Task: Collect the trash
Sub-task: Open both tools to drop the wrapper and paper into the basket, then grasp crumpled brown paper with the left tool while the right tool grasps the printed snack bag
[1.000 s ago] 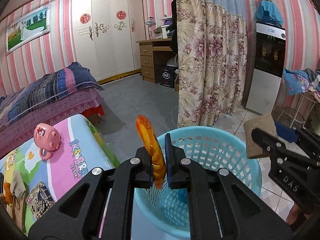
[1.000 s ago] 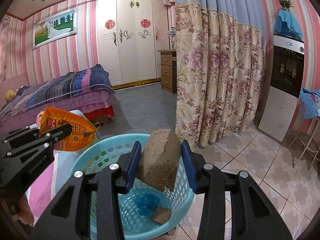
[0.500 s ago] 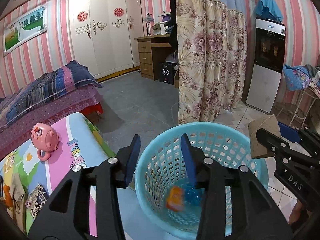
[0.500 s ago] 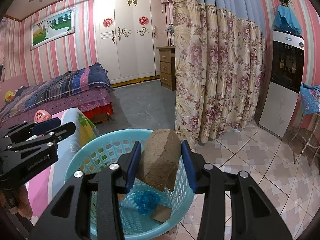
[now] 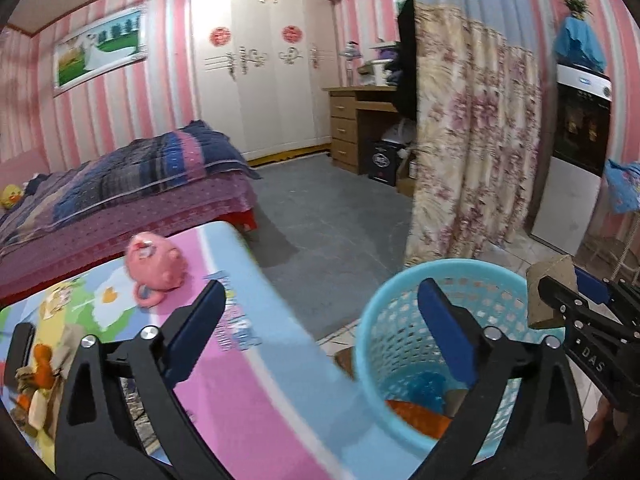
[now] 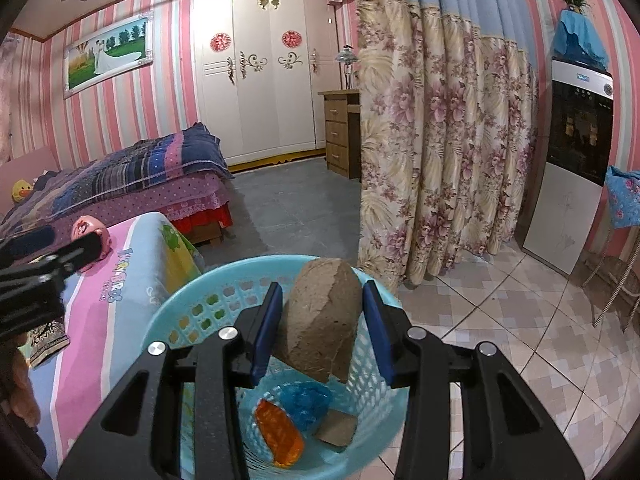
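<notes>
Over basket (image 6: 352, 462) | right tongs (image 6: 320, 330) clamp cardboard wad (image 6: 322, 322) | left tongs (image 5: 320, 320) apart

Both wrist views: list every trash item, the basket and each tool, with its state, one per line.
Left tool: open, holding nothing.
Right tool: shut on the brown cardboard lump, above the basket.
Light blue plastic mesh basket: upright, partly filled.
Orange snack wrapper: lying in the basket bottom.
Crumpled blue plastic piece: in the basket.
Small brown cardboard piece: in the basket.
</notes>
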`<state>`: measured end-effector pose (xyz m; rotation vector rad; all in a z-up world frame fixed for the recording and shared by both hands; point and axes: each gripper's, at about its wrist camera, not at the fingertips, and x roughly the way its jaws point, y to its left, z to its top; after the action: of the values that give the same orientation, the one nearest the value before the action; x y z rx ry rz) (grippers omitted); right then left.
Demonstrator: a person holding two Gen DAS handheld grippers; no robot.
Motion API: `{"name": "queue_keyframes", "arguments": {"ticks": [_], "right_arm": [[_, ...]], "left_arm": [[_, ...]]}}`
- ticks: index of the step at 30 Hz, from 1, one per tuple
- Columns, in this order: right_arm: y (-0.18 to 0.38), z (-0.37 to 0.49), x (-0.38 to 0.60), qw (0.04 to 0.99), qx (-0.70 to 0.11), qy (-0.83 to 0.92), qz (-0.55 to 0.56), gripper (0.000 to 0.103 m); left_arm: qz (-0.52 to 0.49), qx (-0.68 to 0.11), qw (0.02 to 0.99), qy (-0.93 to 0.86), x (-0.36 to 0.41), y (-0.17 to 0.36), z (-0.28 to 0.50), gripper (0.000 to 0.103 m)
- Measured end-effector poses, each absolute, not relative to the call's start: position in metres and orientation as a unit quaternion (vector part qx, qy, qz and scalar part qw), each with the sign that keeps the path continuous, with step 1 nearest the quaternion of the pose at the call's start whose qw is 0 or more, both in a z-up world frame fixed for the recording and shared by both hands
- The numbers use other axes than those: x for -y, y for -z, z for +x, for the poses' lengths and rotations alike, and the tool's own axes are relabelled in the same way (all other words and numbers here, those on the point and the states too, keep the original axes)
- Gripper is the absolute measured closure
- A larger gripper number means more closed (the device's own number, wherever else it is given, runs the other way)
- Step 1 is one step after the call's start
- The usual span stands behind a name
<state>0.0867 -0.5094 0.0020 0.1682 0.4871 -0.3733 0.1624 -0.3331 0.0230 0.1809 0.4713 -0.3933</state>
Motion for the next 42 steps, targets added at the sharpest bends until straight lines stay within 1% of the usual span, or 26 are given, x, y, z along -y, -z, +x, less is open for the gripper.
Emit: {"name": "queue_keyframes", "arguments": {"ticks": [3, 6, 8, 9, 10, 12, 13, 14, 19, 23, 28, 34, 37, 42], "right_arm": [[0.0, 0.1, 0.497, 0.95, -0.244, 0.181, 0.072, 0.058], [0.004, 0.108, 0.491, 0.948, -0.248, 0.188, 0.066, 0.051], [0.006, 0.112, 0.489, 0.946, -0.254, 0.189, 0.067, 0.038], [0.008, 0.113, 0.488, 0.944, -0.257, 0.193, 0.067, 0.033], [0.008, 0.113, 0.487, 0.944, -0.259, 0.193, 0.067, 0.026], [0.007, 0.111, 0.485, 0.944, -0.259, 0.194, 0.066, 0.019], [0.006, 0.112, 0.485, 0.944, -0.258, 0.197, 0.065, 0.014], [0.005, 0.111, 0.484, 0.944, -0.256, 0.198, 0.064, 0.01], [-0.013, 0.104, 0.461, 0.952, -0.238, 0.187, 0.053, 0.006], [-0.03, 0.099, 0.435, 0.961, -0.218, 0.163, 0.042, 0.005], [-0.048, 0.096, 0.393, 0.971, -0.202, 0.118, 0.042, 0.005], [-0.048, 0.101, 0.338, 0.974, -0.21, 0.069, 0.044, 0.005], [-0.049, 0.108, 0.304, 0.974, -0.22, 0.045, 0.025, 0.005], [-0.05, 0.119, 0.263, 0.973, -0.228, 0.021, 0.0, 0.005]], "left_arm": [[0.083, -0.232, 0.953, 0.177, 0.313, -0.027, 0.162, 0.007], [0.074, -0.231, 0.956, 0.167, 0.296, -0.032, 0.16, 0.006], [0.069, -0.23, 0.957, 0.162, 0.287, -0.034, 0.158, 0.006], [0.068, -0.229, 0.958, 0.16, 0.283, -0.035, 0.157, 0.006], [0.065, -0.229, 0.959, 0.156, 0.277, -0.038, 0.156, 0.006], [0.062, -0.226, 0.96, 0.151, 0.27, -0.042, 0.153, 0.006], [0.06, -0.224, 0.961, 0.15, 0.267, -0.044, 0.152, 0.006], [0.058, -0.222, 0.962, 0.147, 0.263, -0.046, 0.15, 0.006], [0.049, -0.215, 0.966, 0.138, 0.241, -0.058, 0.139, 0.006], [0.042, -0.211, 0.969, 0.122, 0.219, -0.067, 0.13, 0.006], [0.049, -0.205, 0.974, 0.086, 0.172, -0.074, 0.114, 0.006], [0.046, -0.226, 0.973, 0.032, 0.098, -0.062, 0.108, 0.006], [0.051, -0.234, 0.971, 0.005, 0.066, -0.054, 0.113, 0.006], [0.022, -0.252, 0.967, -0.03, 0.006, -0.038, 0.121, 0.006]]}}
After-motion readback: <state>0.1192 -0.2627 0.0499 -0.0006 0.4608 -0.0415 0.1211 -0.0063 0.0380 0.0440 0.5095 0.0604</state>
